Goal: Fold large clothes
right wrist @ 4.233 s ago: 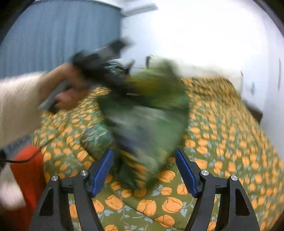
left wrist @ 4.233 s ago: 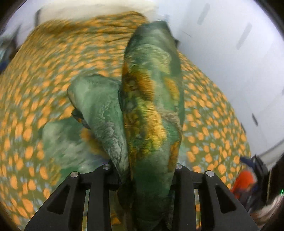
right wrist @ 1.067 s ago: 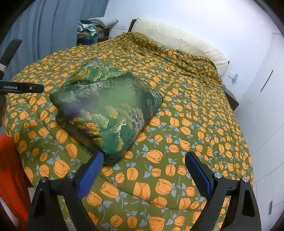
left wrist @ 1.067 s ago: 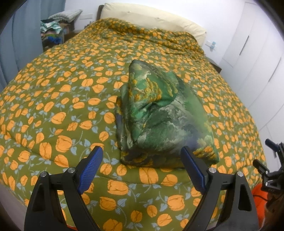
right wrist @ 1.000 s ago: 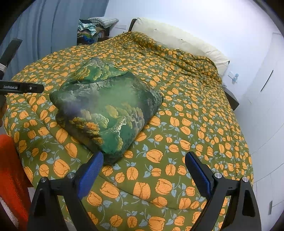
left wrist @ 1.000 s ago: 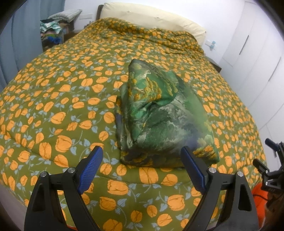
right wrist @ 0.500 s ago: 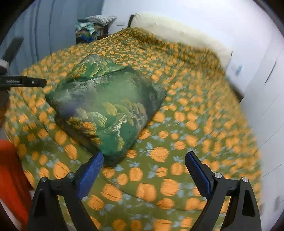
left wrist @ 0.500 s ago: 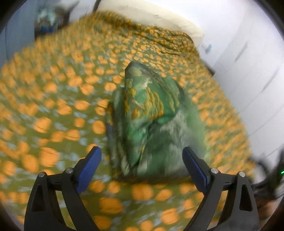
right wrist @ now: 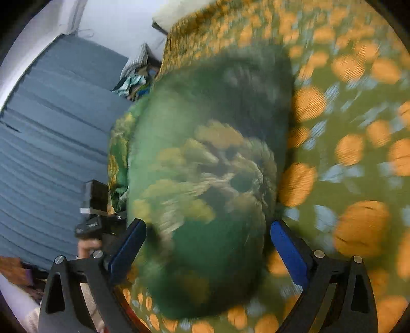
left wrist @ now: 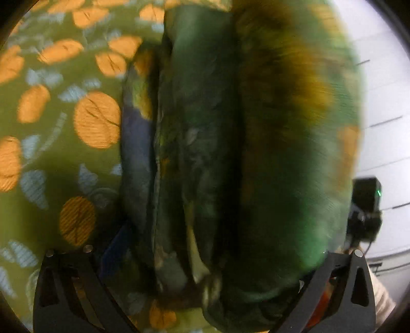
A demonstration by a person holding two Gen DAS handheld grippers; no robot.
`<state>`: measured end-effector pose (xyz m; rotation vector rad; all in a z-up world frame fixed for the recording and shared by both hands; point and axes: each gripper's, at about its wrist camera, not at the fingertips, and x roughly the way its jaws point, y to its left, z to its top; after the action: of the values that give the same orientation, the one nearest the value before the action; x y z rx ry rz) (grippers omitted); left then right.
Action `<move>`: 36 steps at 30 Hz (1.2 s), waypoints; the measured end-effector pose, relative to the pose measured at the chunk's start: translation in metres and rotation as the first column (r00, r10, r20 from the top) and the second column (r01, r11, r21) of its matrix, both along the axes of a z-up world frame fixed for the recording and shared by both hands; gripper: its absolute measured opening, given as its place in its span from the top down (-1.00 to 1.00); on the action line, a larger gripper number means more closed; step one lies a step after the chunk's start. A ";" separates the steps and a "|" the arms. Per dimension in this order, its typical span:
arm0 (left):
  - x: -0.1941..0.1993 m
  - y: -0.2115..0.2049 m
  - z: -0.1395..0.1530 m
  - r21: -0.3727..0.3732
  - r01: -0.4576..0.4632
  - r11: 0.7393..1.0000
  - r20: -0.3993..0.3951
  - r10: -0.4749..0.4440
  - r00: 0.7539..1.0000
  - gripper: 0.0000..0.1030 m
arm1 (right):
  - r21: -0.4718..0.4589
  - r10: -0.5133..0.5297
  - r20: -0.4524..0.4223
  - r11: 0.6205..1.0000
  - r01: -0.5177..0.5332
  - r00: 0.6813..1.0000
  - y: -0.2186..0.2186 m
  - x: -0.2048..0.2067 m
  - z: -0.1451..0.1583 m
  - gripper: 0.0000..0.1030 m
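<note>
The folded green and gold garment point(left wrist: 230, 153) fills the left wrist view, its stacked edges running up the frame. My left gripper point(left wrist: 205, 258) is wide open with the bundle's end between its jaws. In the right wrist view the same bundle point(right wrist: 205, 179) lies between the blue pads point(right wrist: 287, 251) of my right gripper point(right wrist: 207, 246), also wide open around it. Both views are blurred, so I cannot tell whether the fingers touch the cloth. The other gripper's body point(right wrist: 94, 205) shows at the bundle's left.
The bed's olive cover with orange flowers point(left wrist: 64, 115) lies under the bundle and spreads right in the right wrist view point(right wrist: 358, 153). A grey curtain point(right wrist: 51, 128) hangs at left, with a pile of clothes point(right wrist: 135, 79) and a pillow point(right wrist: 174, 12) beyond.
Both grippers have moved in close from standing back at the bed's edge and tilted sideways. Their open jaws now straddle the folded bundle from opposite sides.
</note>
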<state>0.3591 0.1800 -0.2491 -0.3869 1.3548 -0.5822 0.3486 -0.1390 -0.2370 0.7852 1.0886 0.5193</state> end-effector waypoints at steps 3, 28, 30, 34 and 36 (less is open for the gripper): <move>-0.006 -0.017 0.007 0.077 0.002 0.997 0.059 -0.006 0.998 -0.76 | 0.049 -0.011 -0.016 0.999 0.012 1.000 0.005 0.018 -0.020 -0.97; -0.044 -0.103 0.108 0.187 -0.176 0.966 0.493 0.063 0.868 -0.82 | -0.370 -0.194 0.259 0.885 0.282 0.946 -0.125 0.020 0.085 -0.98; -0.076 -0.108 0.131 0.291 -0.220 0.931 0.591 0.006 0.807 -0.93 | -0.490 -0.150 0.312 0.820 0.294 0.938 -0.120 -0.007 0.102 -0.98; -0.113 -0.115 0.179 0.391 -0.324 0.861 0.707 -0.056 0.705 -0.99 | -0.629 -0.064 0.408 0.703 0.331 0.911 -0.095 -0.070 0.140 -0.98; -0.134 -0.122 0.195 0.416 -0.363 0.834 0.707 -0.045 0.706 -0.99 | -0.648 -0.041 0.454 0.670 0.362 0.890 -0.083 -0.100 0.161 -0.98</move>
<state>0.2253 0.0584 -0.0540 0.1769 0.6704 -0.1322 0.2481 -0.2224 -0.0757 0.0705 0.6970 0.0126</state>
